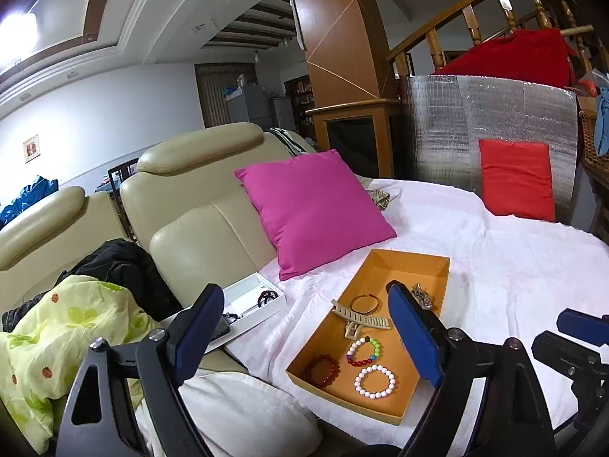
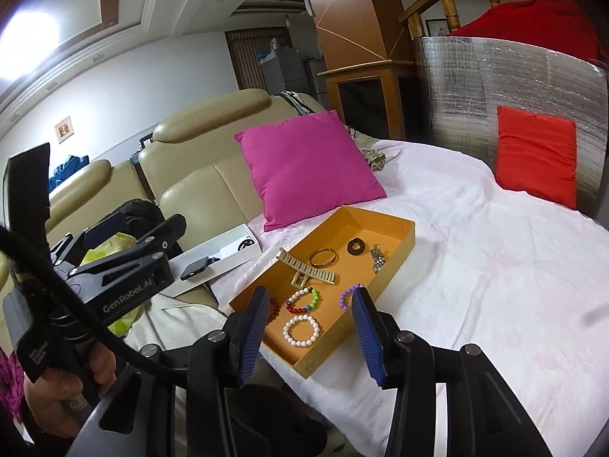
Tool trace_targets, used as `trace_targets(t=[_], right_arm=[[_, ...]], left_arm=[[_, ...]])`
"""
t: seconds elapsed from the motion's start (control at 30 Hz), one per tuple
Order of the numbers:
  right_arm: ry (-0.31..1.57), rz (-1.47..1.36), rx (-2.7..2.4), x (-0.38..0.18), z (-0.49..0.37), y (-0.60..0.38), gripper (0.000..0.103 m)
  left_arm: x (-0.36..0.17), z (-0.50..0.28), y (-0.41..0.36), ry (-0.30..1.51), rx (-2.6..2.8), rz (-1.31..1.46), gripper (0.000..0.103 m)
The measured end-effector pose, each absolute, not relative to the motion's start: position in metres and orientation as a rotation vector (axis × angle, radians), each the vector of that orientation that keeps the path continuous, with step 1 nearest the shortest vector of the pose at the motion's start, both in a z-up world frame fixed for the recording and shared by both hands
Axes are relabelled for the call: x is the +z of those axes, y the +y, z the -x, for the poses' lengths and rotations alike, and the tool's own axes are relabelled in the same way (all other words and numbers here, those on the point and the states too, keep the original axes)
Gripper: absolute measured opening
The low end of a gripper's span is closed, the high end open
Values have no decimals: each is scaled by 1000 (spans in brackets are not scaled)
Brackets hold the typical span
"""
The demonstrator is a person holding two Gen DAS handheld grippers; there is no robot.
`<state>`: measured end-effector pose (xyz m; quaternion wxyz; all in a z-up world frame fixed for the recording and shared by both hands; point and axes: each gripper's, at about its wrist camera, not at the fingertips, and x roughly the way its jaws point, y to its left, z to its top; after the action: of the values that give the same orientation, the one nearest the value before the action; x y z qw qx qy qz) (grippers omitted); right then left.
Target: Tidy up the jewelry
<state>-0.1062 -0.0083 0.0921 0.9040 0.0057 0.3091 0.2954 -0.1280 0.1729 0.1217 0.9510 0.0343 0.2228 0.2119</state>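
An orange tray lies on the white blanket. It holds a white bead bracelet, a multicolour bead bracelet, a red bead bracelet, a purple bracelet, a beige hair claw, a gold bangle, a metal watch and a dark ring piece. My left gripper is open and empty, near the tray's front left. My right gripper is open and empty, over the tray's near corner.
A magenta cushion leans on the beige sofa behind the tray. A white box with dark items and a phone sits left. A red cushion leans on a silver panel. A green patterned quilt lies left.
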Motion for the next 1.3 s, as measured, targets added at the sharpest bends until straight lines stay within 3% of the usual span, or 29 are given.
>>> trace_targets(t=[0.3, 1.3], right_arm=[[642, -25, 583, 96, 132, -10, 50], [585, 28, 475, 111, 174, 7, 62]], left_arm=[[130, 154, 171, 418, 538, -98, 100], [138, 185, 184, 418, 527, -35, 101]])
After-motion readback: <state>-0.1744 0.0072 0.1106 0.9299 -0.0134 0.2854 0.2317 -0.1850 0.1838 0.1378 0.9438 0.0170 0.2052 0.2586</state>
